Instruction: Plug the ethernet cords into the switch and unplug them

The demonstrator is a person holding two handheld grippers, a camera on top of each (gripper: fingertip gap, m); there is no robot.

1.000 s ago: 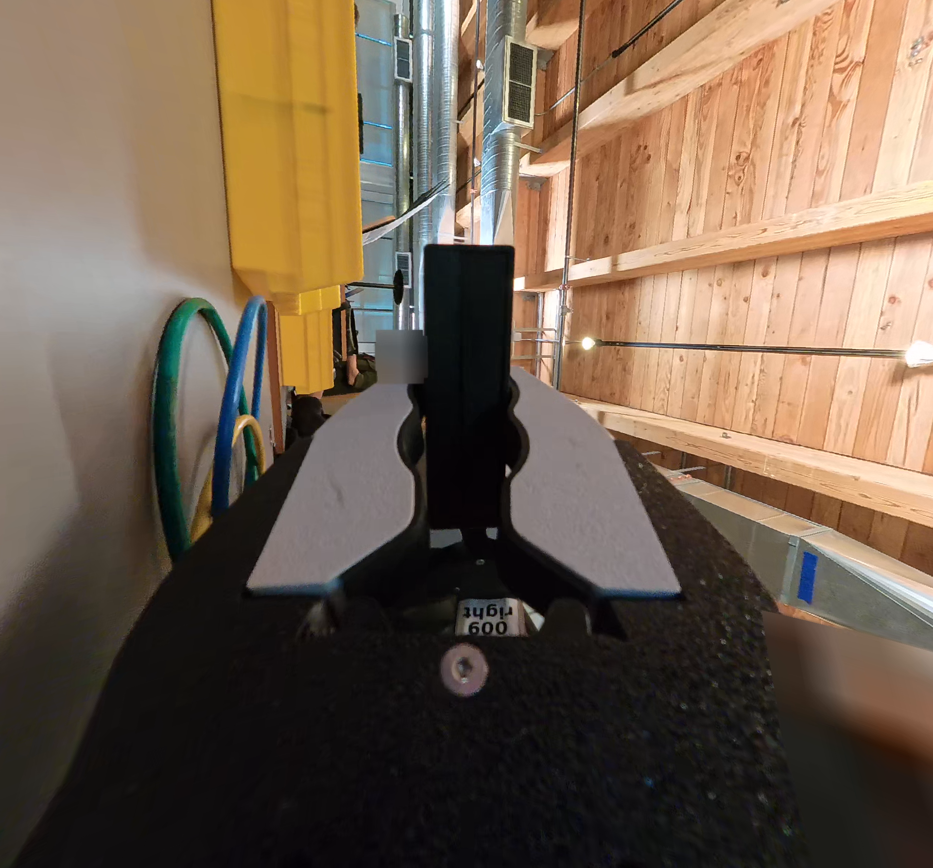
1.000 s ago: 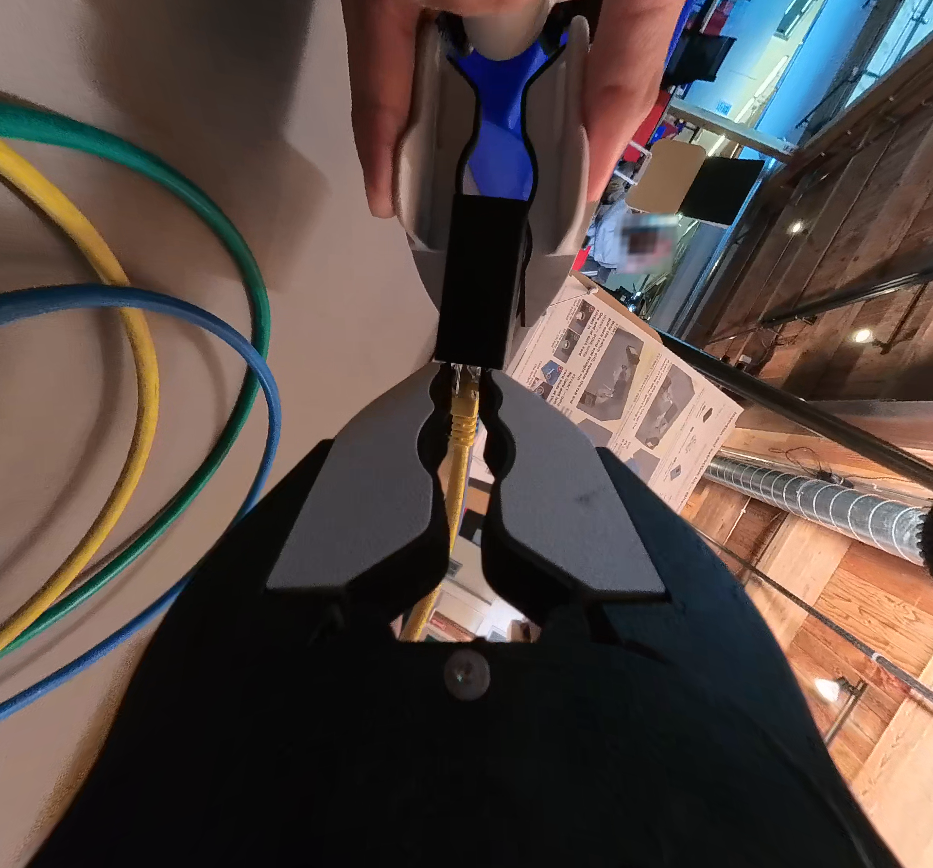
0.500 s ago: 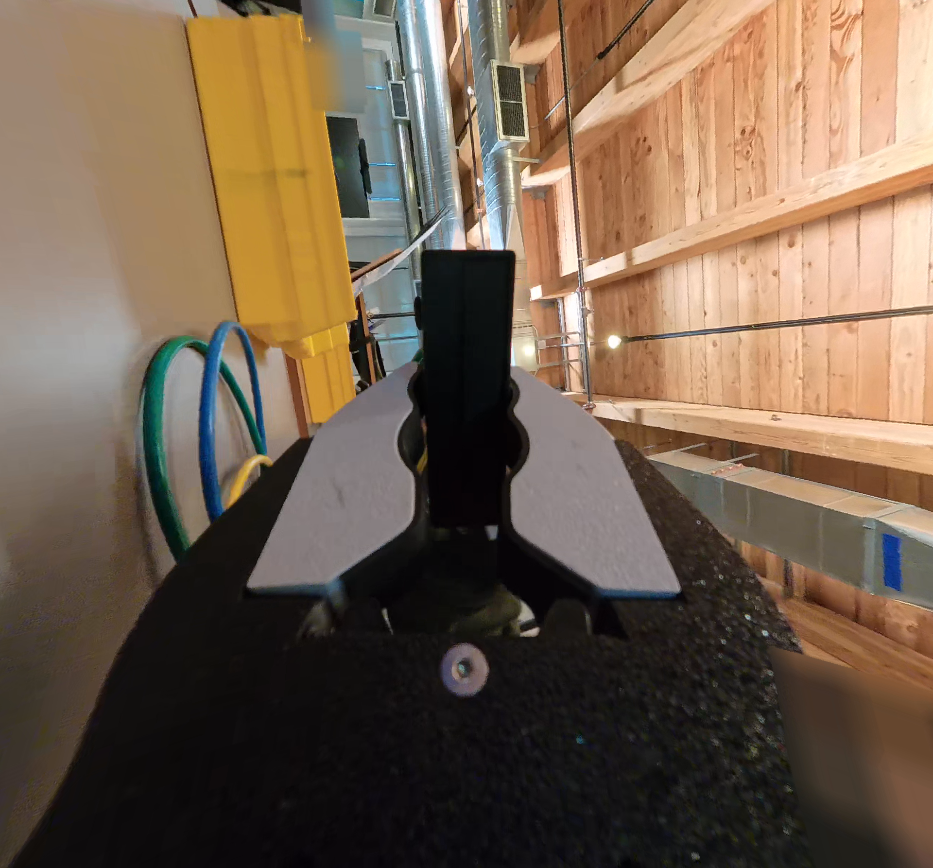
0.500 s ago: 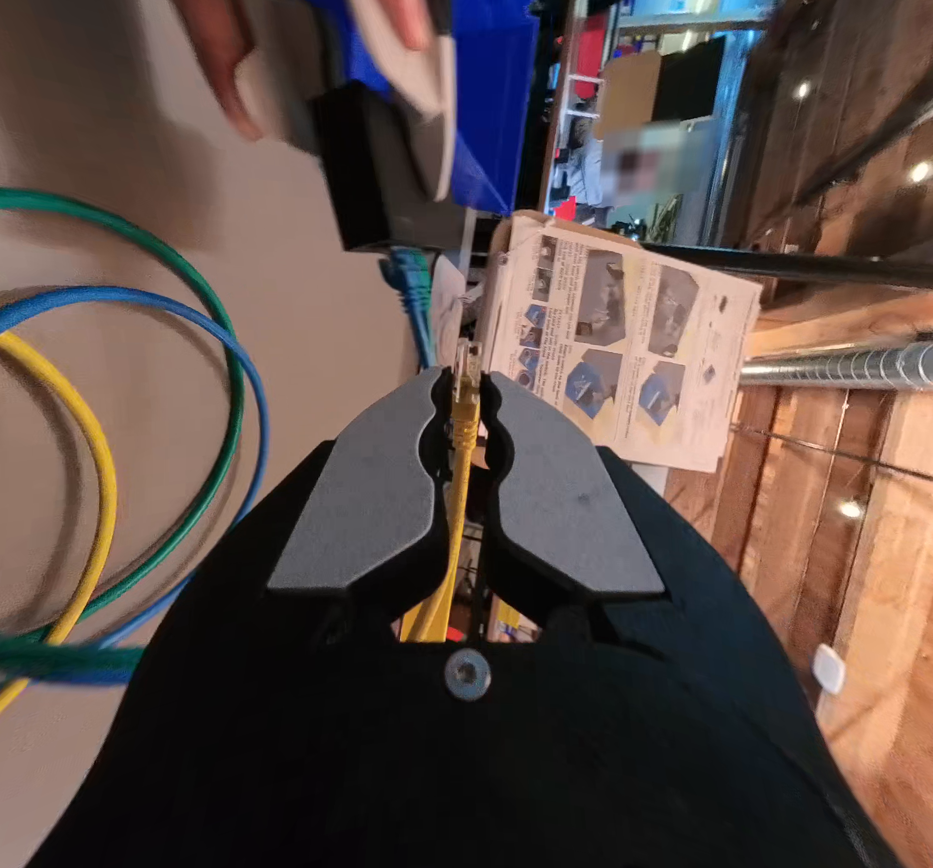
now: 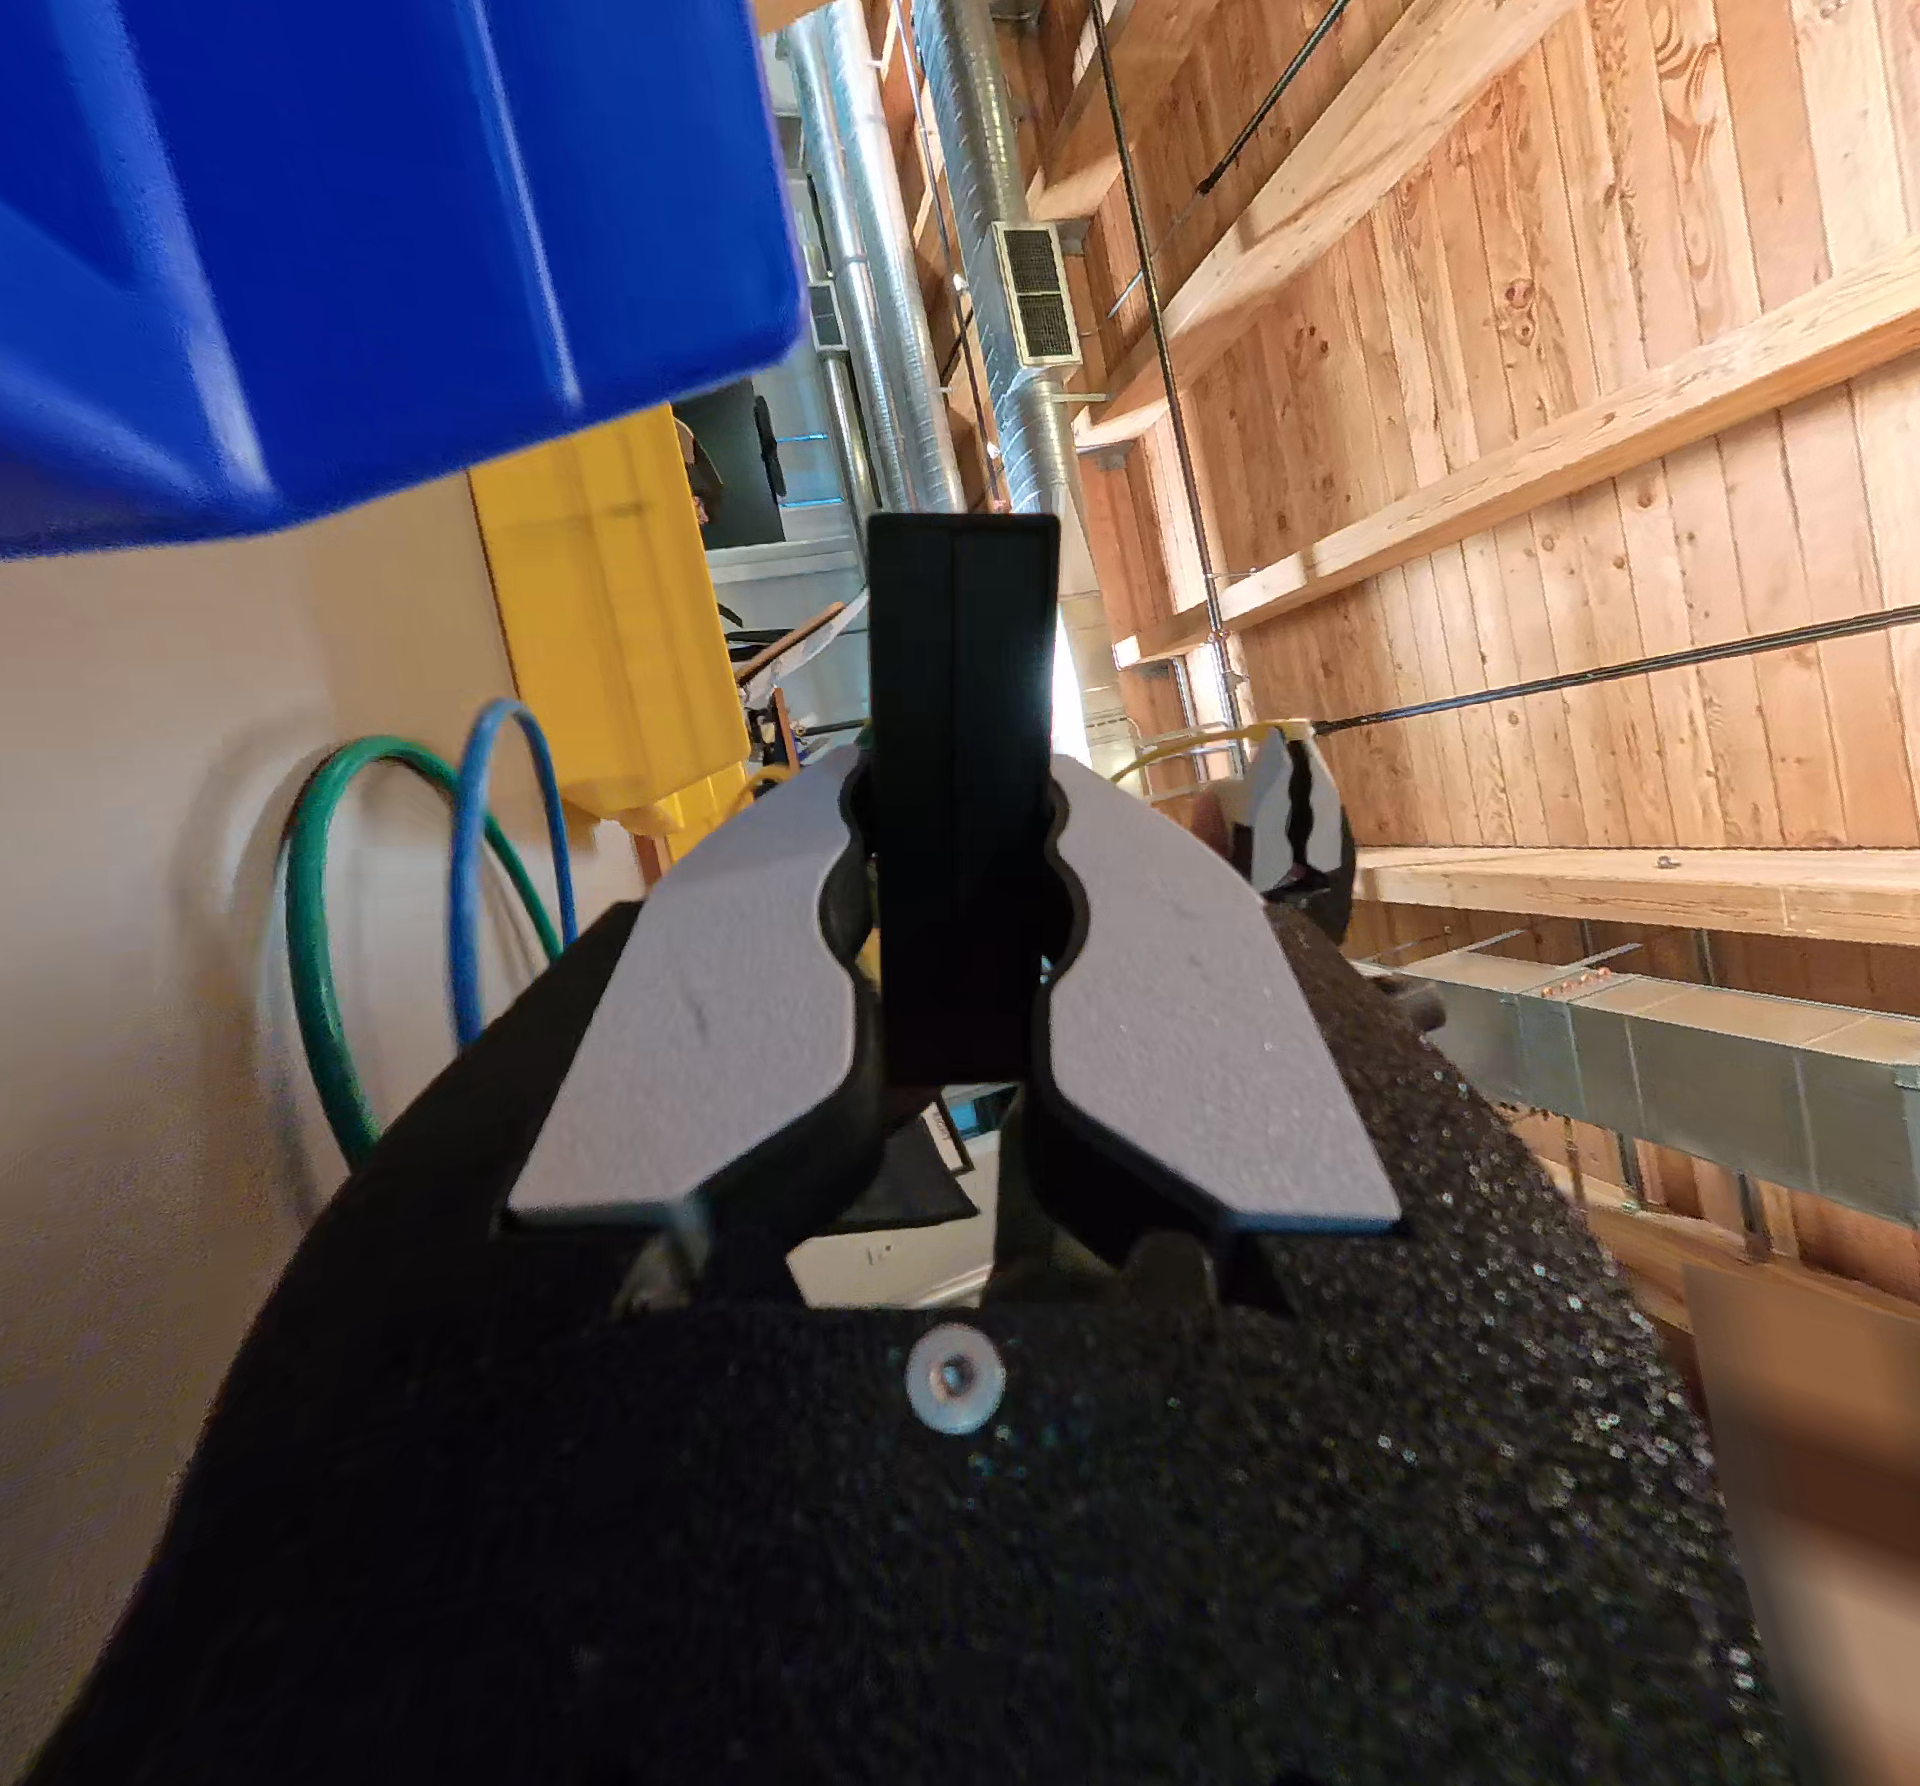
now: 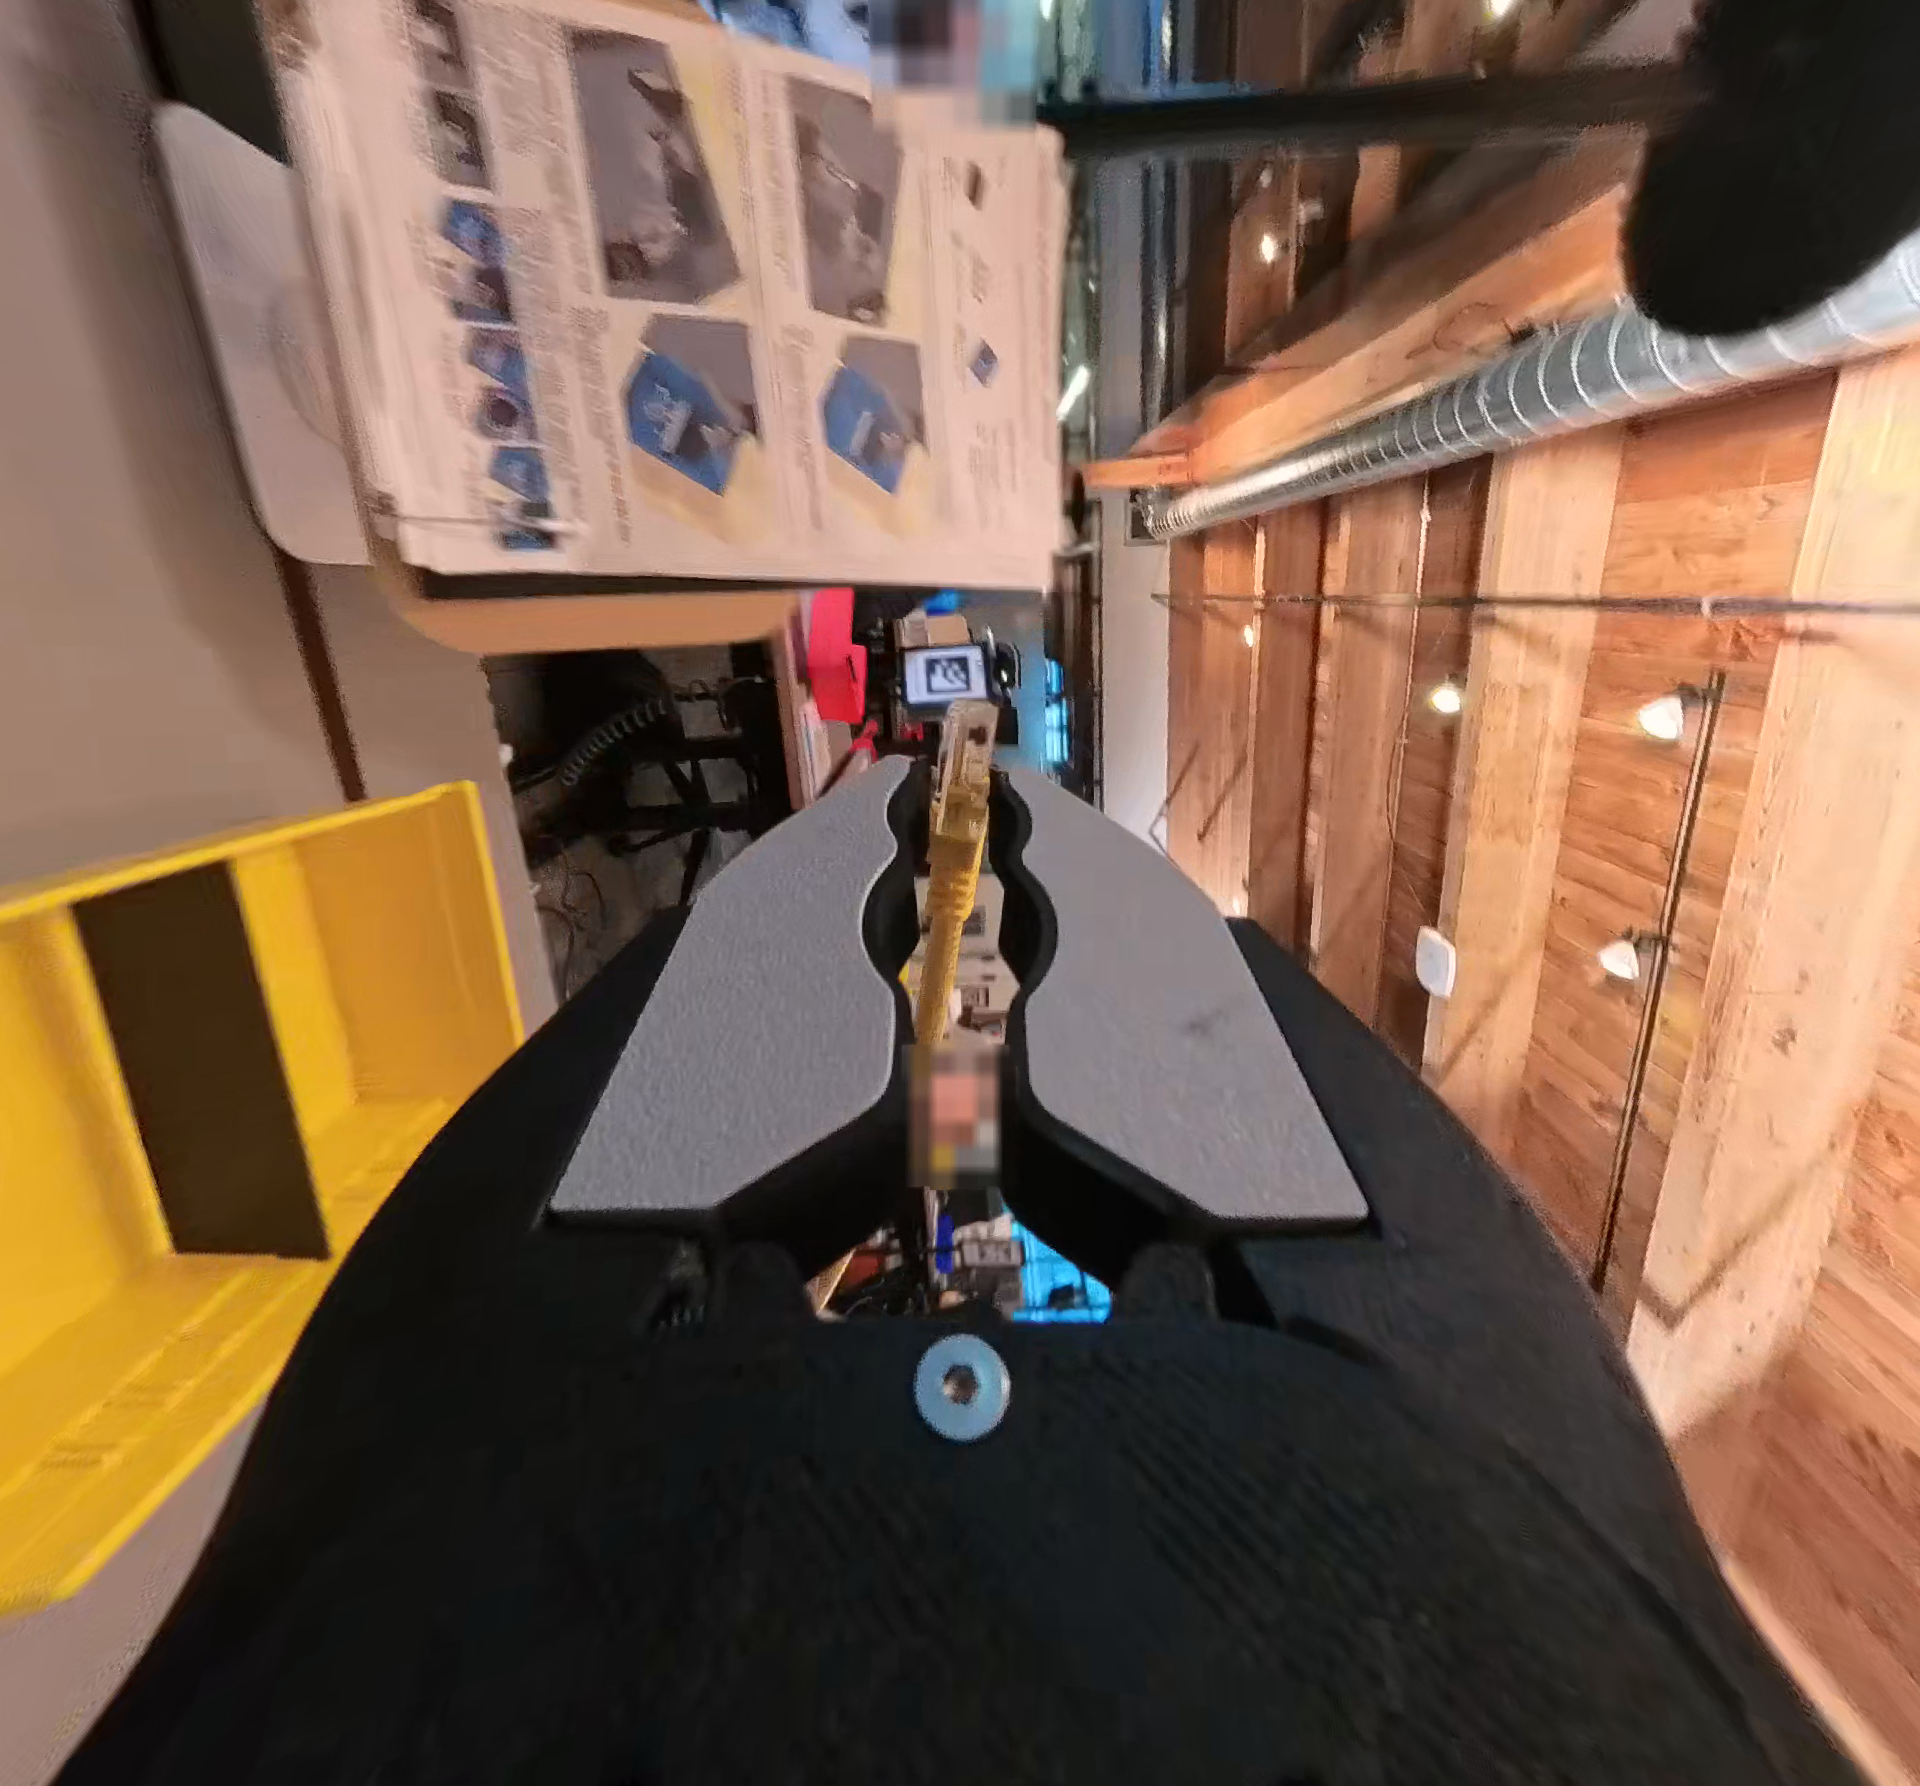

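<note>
We see both views well lit, in warm, even light. Small spot lamps (image 6: 1654,716) glow at the right of the right wrist view, blown out to white. In the left wrist view a glare patch burns just right of the black switch (image 5: 961,780), and the green cable (image 5: 317,947) and blue cable (image 5: 468,863) throw soft shadows on the pale desk (image 5: 125,905). Motion blur smears the printed cardboard box (image 6: 675,282) at upper left of the right wrist view and the blue bin (image 5: 364,178) at upper left of the left. Straight beams bow toward the frame edges.
</note>
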